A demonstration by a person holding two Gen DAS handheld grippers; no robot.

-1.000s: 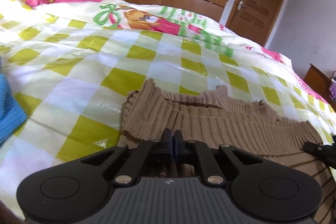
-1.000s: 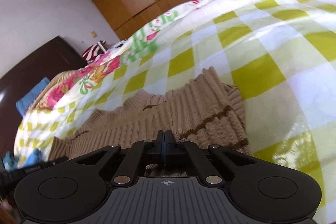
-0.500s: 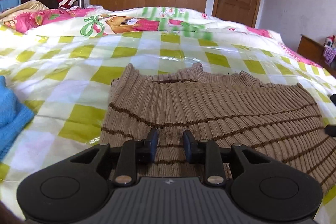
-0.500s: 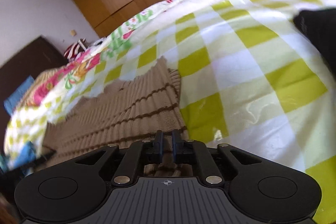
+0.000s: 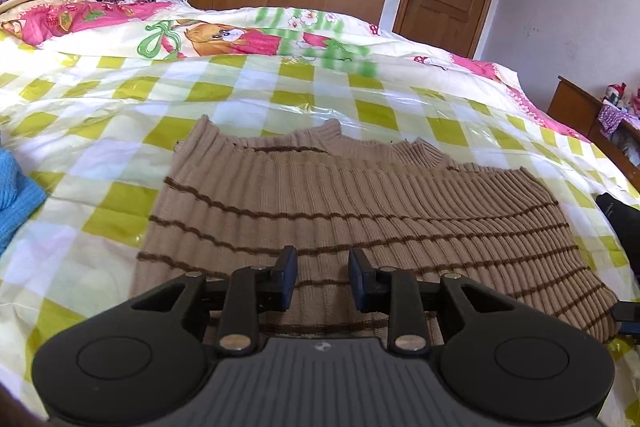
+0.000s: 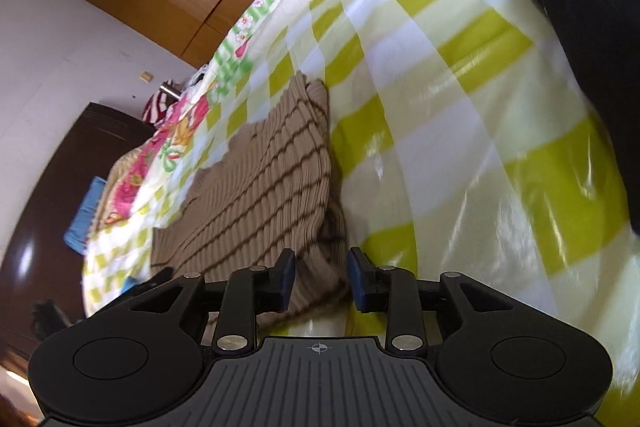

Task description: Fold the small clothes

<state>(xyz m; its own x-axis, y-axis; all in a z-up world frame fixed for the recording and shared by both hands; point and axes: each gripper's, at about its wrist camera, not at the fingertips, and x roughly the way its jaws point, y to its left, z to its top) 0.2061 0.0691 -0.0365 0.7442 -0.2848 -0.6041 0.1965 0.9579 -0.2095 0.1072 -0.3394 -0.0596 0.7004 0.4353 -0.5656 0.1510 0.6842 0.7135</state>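
Brown striped knit garment folded flat on the checked bed cover.
Left claw point(image 5: 322, 277): jaws apart, empty, above the garment point(image 5: 360, 203) near edge. Right claw point(image 6: 321, 277): jaws opening, pads clear of the garment's near right corner between them. No legible writing on the bed cover point(image 5: 120, 155).

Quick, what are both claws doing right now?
Left claw: open, holding nothing, above the tan ribbed striped sweater.
Right claw: opening, sweater edge between its jaws, not gripped.
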